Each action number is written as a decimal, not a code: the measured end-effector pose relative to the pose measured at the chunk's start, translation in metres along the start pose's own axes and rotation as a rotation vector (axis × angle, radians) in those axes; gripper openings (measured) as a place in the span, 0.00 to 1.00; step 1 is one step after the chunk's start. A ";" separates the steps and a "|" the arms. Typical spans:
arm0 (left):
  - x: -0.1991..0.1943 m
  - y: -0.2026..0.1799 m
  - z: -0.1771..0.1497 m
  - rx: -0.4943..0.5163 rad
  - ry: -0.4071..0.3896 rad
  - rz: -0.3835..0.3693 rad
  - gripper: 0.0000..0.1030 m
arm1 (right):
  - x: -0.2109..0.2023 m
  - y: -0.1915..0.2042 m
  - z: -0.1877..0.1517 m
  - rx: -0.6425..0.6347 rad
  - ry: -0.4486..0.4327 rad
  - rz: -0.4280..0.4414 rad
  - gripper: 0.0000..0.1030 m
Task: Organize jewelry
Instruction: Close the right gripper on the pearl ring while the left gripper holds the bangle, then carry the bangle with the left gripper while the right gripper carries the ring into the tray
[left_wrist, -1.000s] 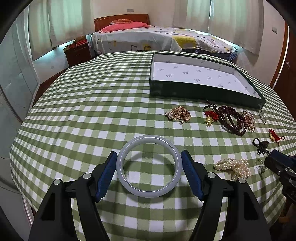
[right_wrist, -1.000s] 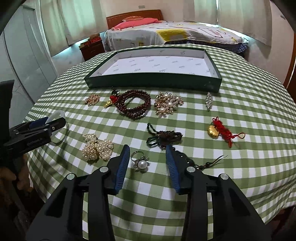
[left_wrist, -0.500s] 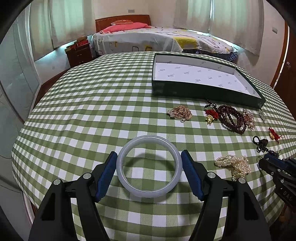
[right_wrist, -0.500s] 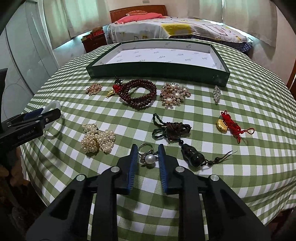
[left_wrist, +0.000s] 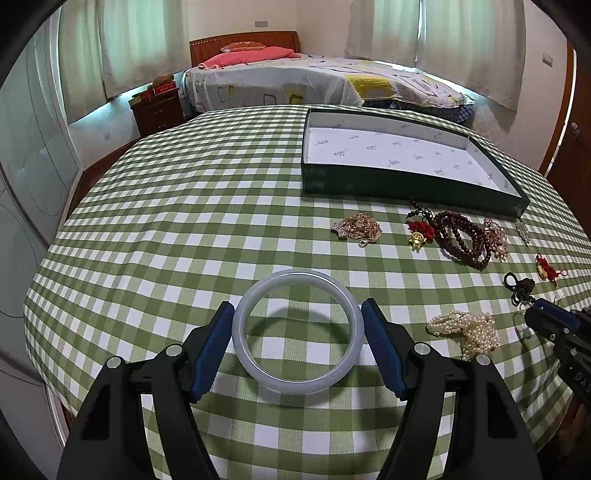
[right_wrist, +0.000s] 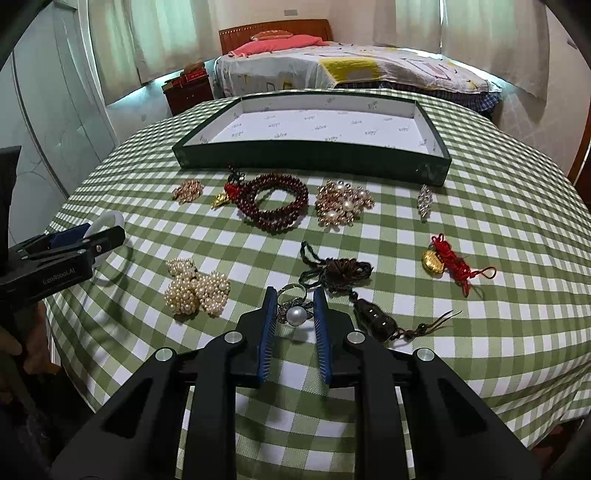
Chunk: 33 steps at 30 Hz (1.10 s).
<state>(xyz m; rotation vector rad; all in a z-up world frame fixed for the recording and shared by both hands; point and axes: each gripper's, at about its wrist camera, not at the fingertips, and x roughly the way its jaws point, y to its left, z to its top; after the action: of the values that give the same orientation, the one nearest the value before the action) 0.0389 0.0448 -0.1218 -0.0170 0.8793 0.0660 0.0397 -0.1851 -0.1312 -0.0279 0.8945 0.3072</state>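
Jewelry lies scattered on the near half of the counter (right_wrist: 480, 177), in front of the empty tray (right_wrist: 314, 160) at the far side, likely its destination. Left hand-held gripper (left_wrist: 297, 328) clasps a pale bangle (left_wrist: 297, 384) across its width. Right hand-held gripper (right_wrist: 295, 314) has just been closing, now narrow around a pearl ring (right_wrist: 295, 314); whether the pads actually touch it is hard to tell.
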 end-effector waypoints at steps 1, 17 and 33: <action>0.000 0.000 0.000 0.001 0.000 0.001 0.66 | 0.000 -0.001 0.000 0.002 -0.001 0.000 0.19; -0.005 -0.015 0.044 0.010 -0.063 -0.043 0.66 | -0.020 -0.023 0.050 0.051 -0.122 -0.023 0.19; 0.088 -0.066 0.183 0.029 -0.105 -0.103 0.66 | 0.074 -0.086 0.191 0.106 -0.181 -0.099 0.19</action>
<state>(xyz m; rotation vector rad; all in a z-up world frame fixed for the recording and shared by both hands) 0.2402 -0.0088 -0.0733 -0.0308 0.7727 -0.0416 0.2521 -0.2203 -0.0773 0.0525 0.7255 0.1666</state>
